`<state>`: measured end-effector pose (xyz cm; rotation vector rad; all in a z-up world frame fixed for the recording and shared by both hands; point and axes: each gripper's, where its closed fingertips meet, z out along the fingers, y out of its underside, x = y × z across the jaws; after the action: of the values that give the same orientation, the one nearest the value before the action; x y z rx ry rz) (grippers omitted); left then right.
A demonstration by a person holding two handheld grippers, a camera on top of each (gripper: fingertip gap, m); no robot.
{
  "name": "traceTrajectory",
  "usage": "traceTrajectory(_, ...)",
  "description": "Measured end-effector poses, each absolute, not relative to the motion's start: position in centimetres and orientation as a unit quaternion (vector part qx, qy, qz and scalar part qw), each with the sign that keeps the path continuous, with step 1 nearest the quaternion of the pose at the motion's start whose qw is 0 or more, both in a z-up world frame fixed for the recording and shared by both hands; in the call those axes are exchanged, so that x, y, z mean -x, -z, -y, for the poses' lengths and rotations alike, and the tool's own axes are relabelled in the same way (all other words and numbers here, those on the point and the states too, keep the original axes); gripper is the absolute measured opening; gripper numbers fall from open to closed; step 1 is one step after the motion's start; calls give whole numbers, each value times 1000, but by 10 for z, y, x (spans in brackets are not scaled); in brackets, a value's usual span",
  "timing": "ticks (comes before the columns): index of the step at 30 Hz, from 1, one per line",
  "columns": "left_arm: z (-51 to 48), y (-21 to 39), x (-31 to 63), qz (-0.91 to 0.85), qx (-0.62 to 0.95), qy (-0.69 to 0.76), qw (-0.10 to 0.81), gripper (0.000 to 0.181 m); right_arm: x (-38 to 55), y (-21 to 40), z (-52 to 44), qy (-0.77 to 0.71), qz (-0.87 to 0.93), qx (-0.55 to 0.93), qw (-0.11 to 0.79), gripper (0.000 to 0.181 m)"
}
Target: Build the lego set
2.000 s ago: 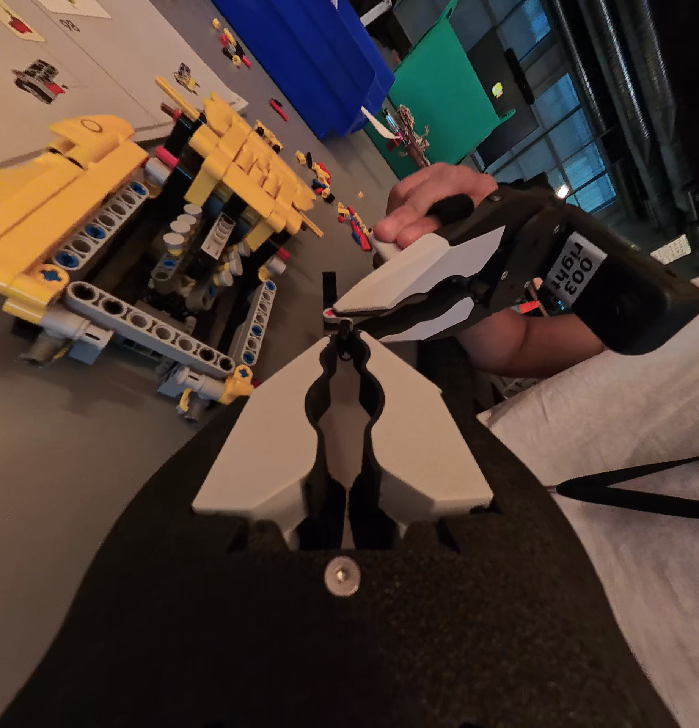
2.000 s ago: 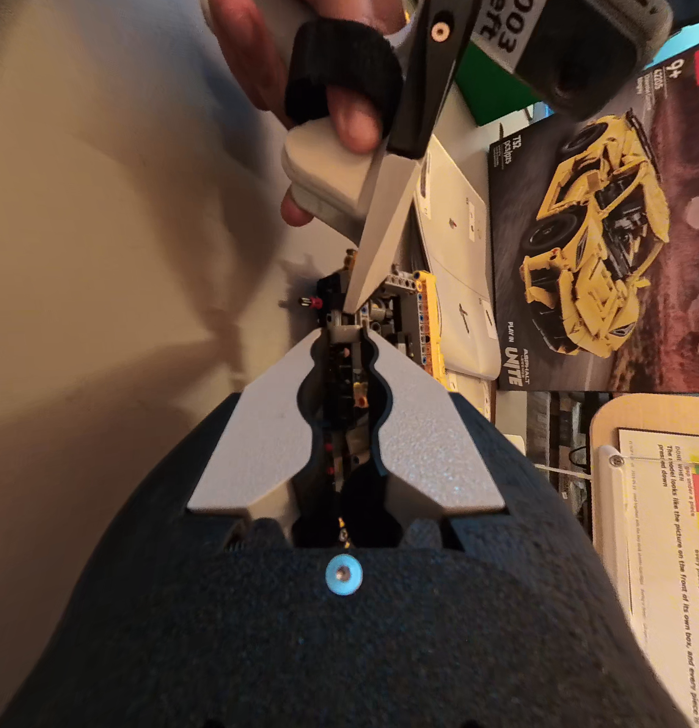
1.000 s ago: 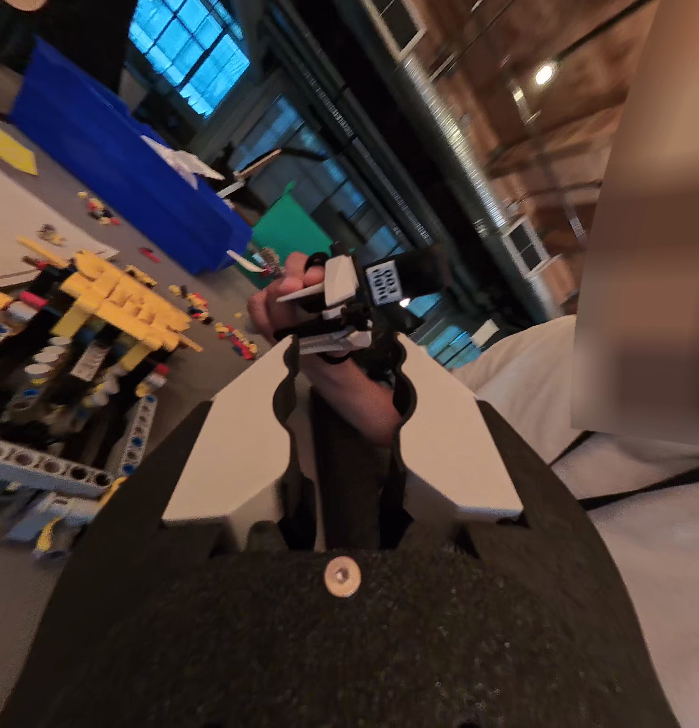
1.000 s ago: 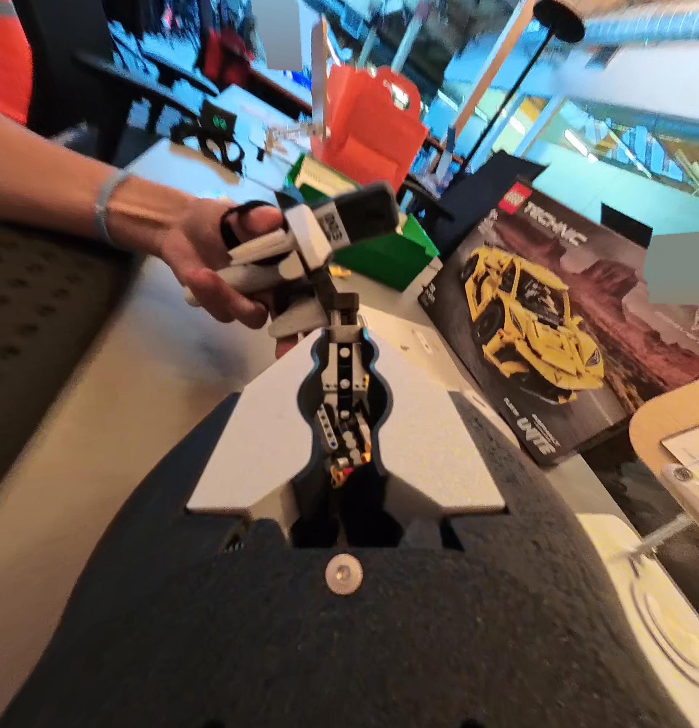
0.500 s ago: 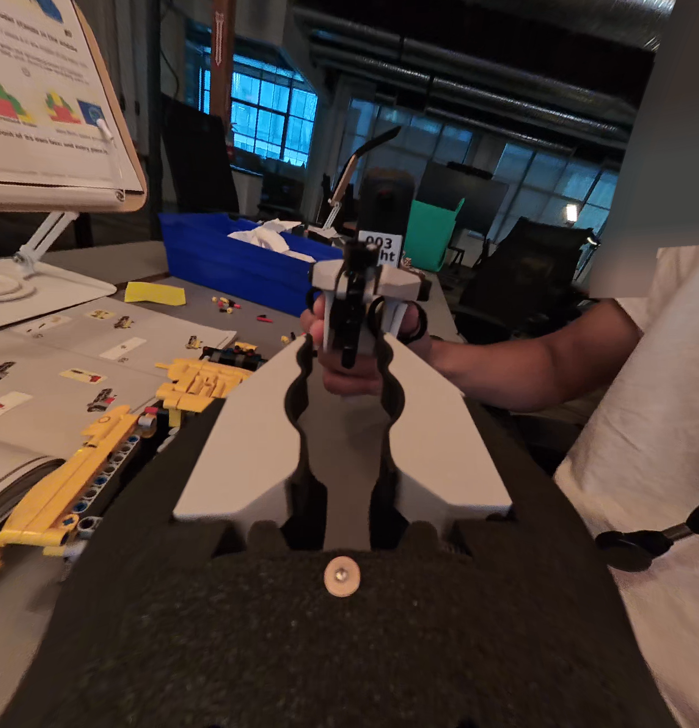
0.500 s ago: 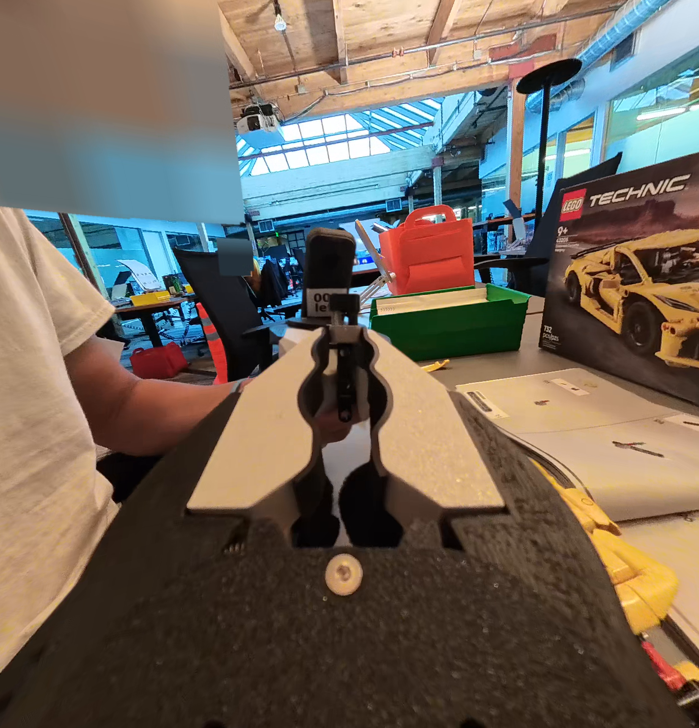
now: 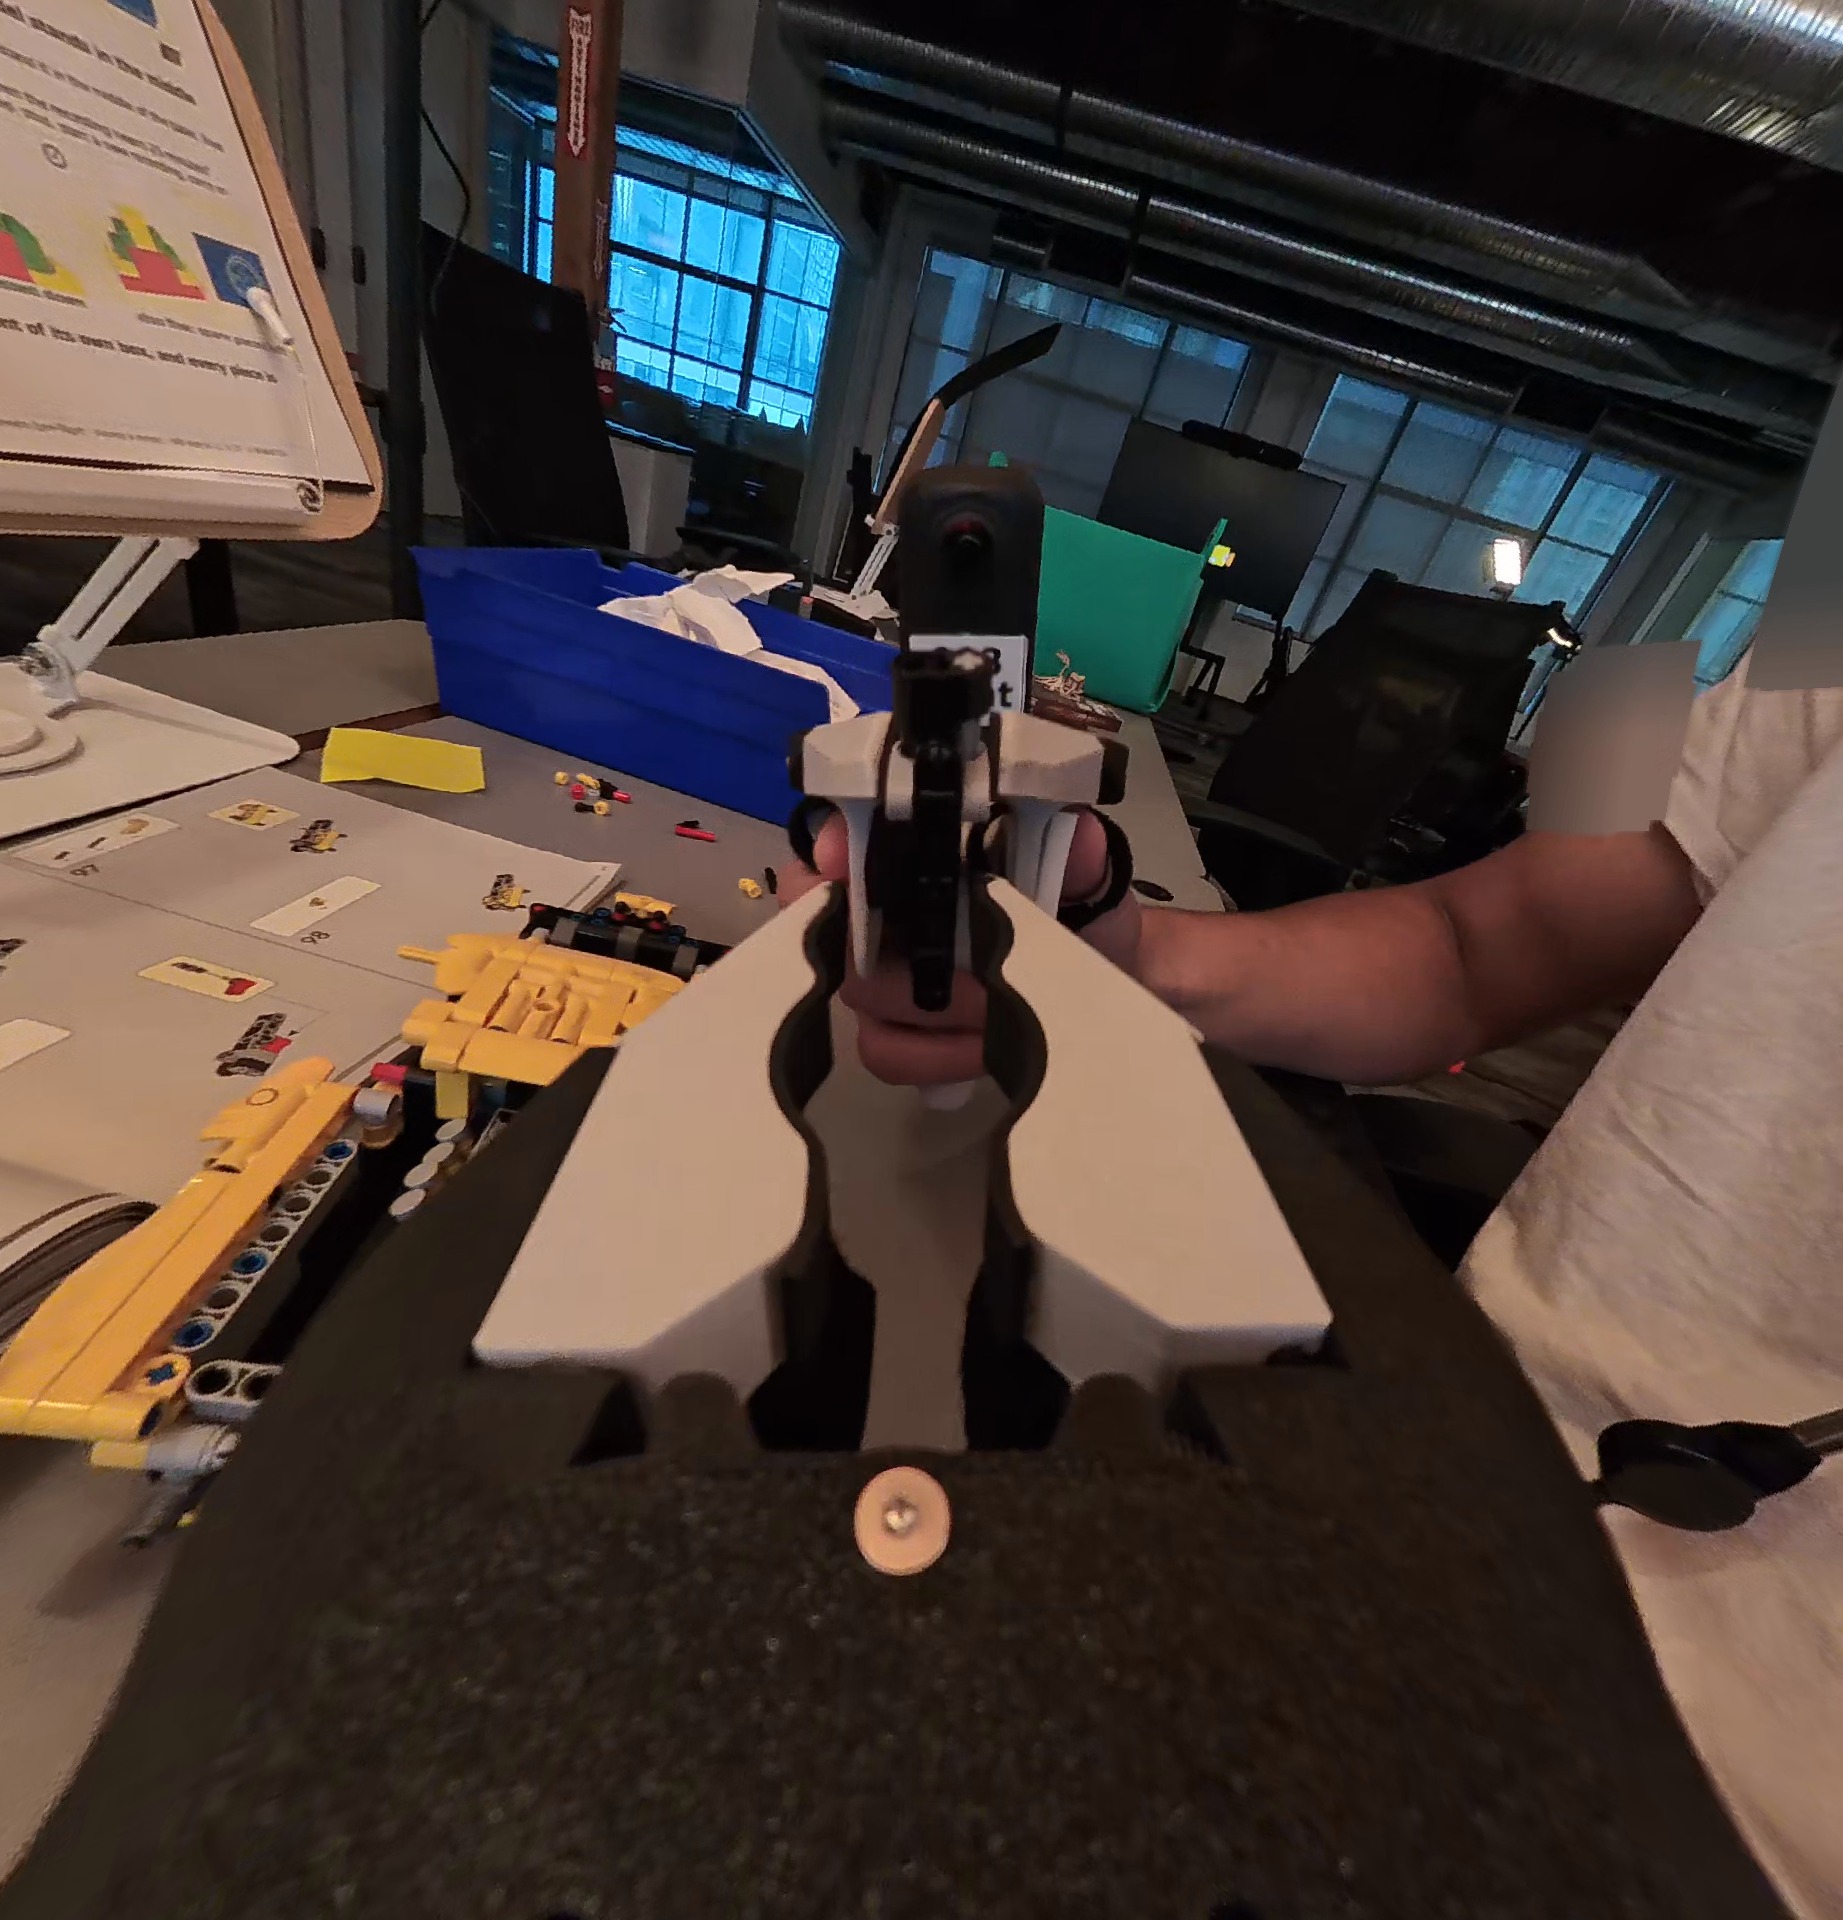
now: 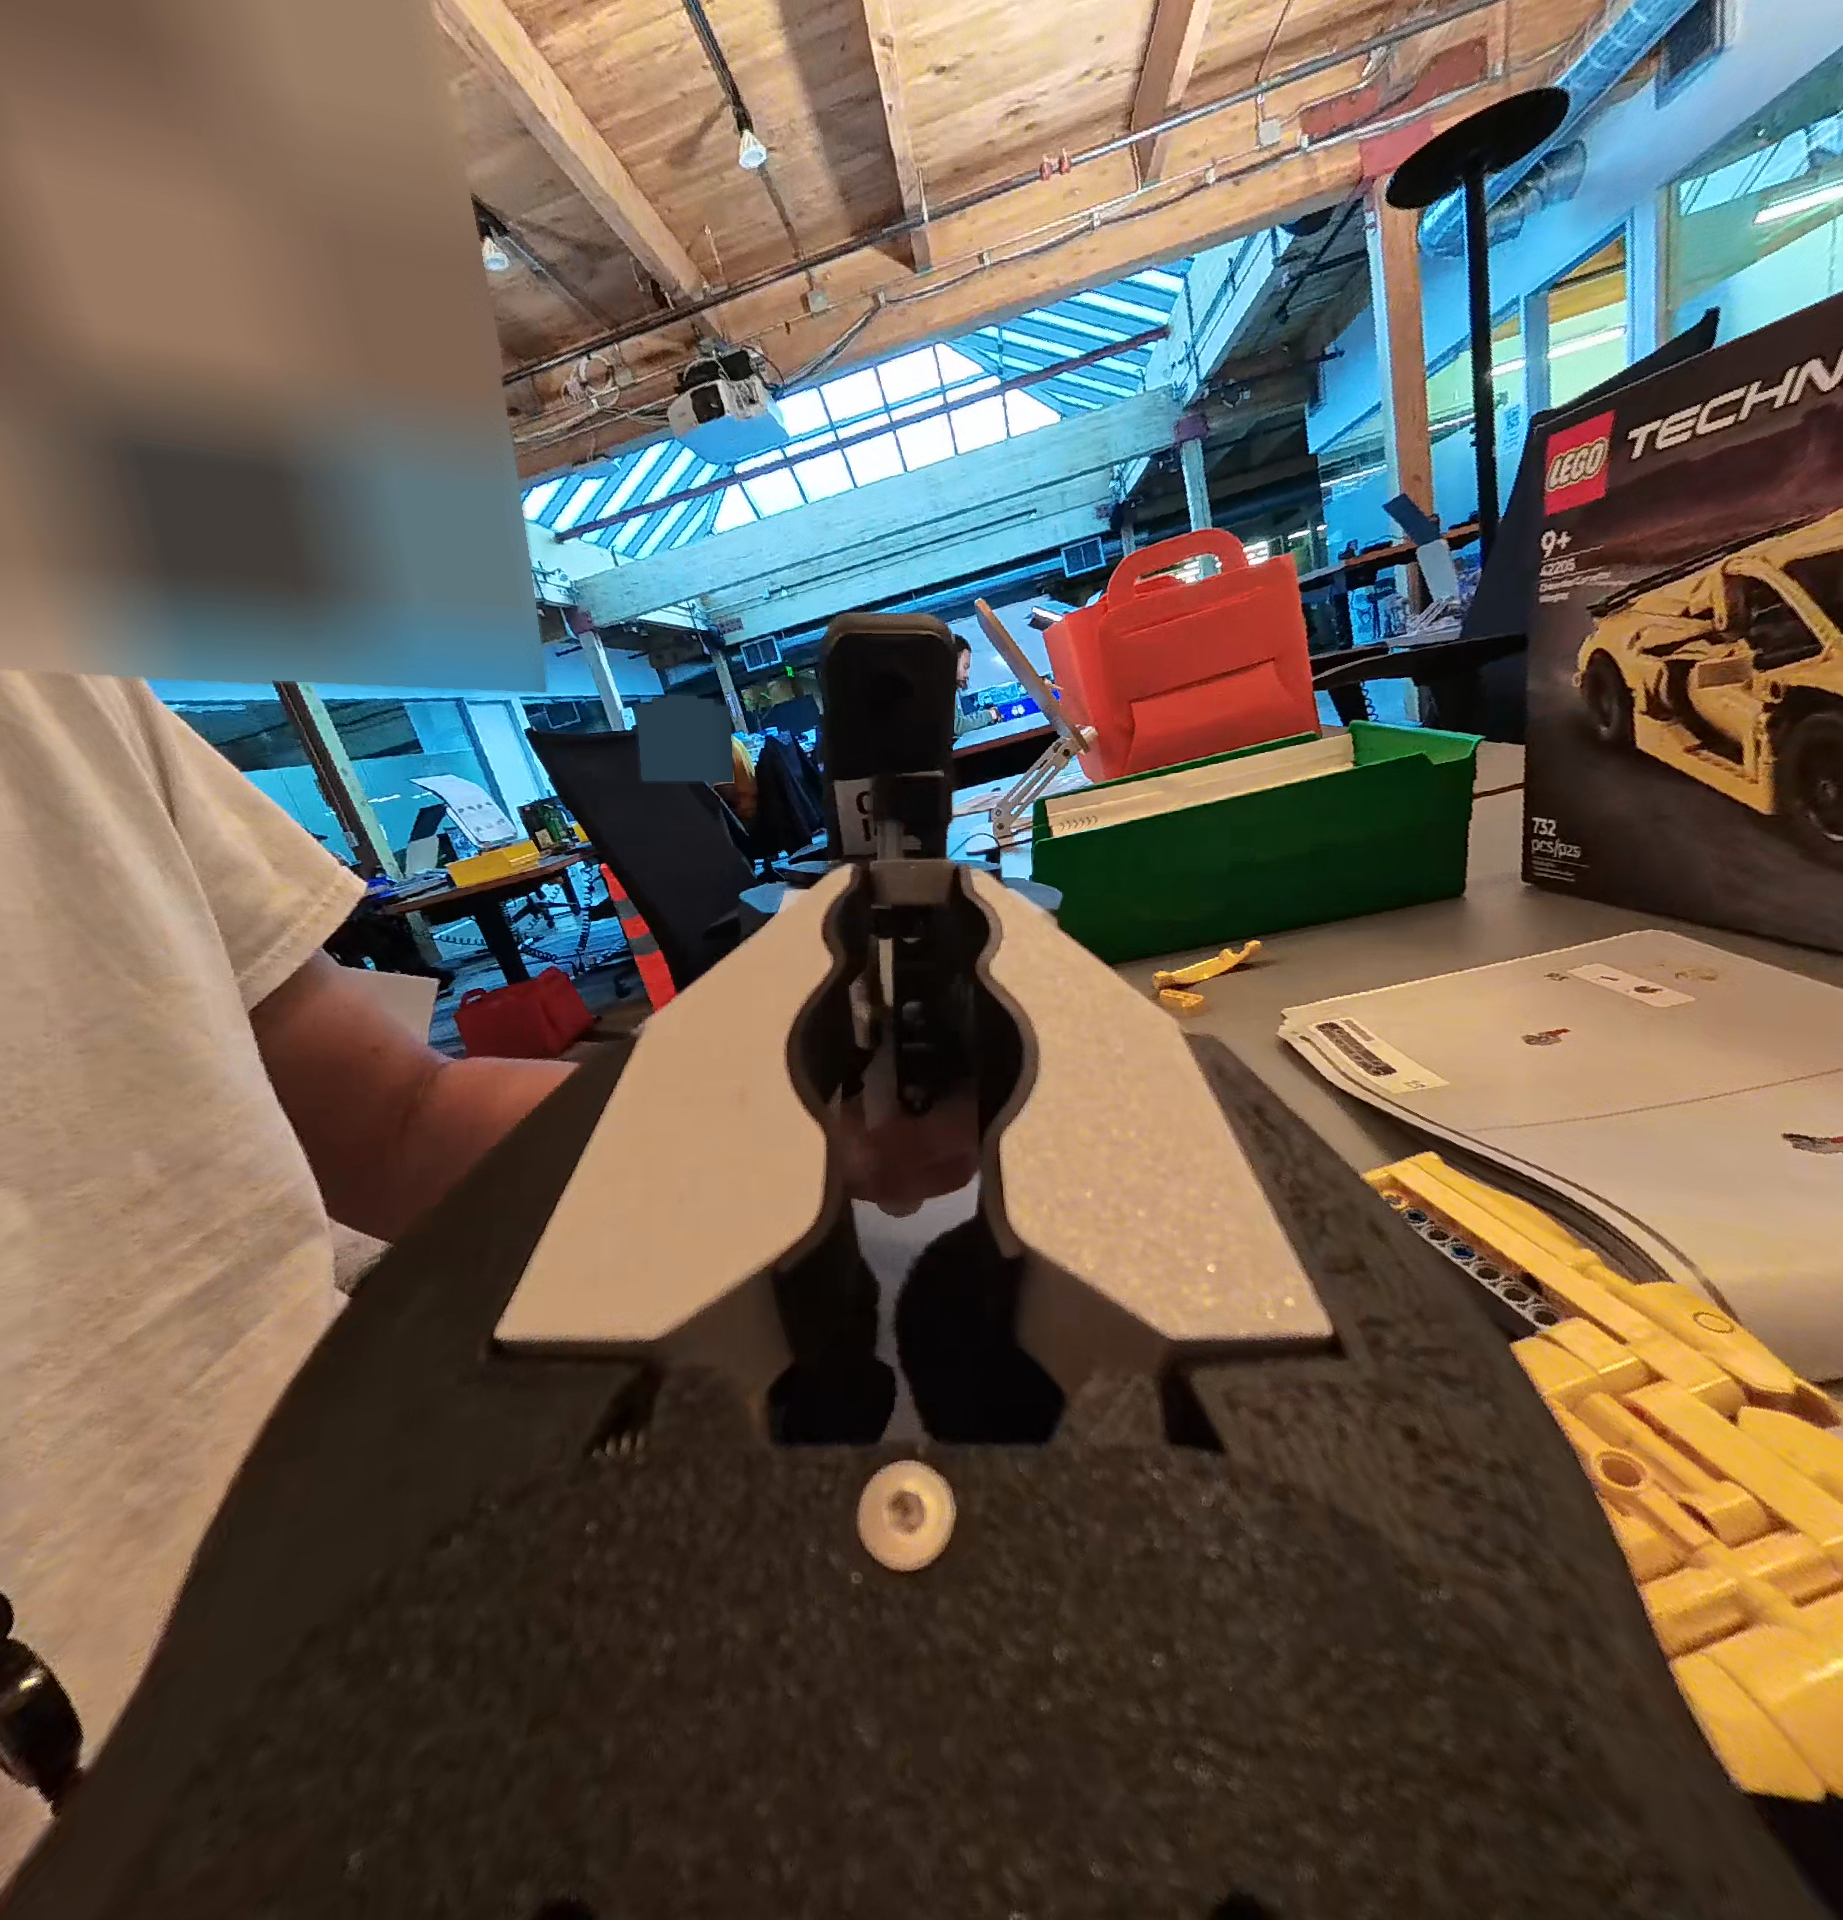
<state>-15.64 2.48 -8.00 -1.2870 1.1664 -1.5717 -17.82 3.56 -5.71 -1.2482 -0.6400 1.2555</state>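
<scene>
Both grippers raised off the table, facing each other tip to tip. Left gripper [image 7: 909, 925] and right gripper [image 8: 904, 904] each clamp an end of one black lego piece [image 7: 929, 831] between them. Yellow lego car [image 7: 169, 1247] lies low, left of left gripper; box [image 8: 1717, 665] far right of right gripper.

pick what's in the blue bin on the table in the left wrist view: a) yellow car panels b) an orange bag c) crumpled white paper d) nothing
c: the blue bin behind the loose lego bits holds crumpled white paper.
</scene>
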Motion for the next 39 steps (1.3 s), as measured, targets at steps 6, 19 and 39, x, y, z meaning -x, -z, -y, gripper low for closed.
traceTrajectory(6,-19,77,157,-467,493,621,391,7,179,56,-35,-545,271,533,588,15)
traceTrajectory(19,-18,65,167,-430,480,691,327,7,179,54,-29,-496,318,543,598,32)
traceTrajectory(39,16,56,177,-431,420,779,175,7,187,41,-20,-28,644,508,572,33)
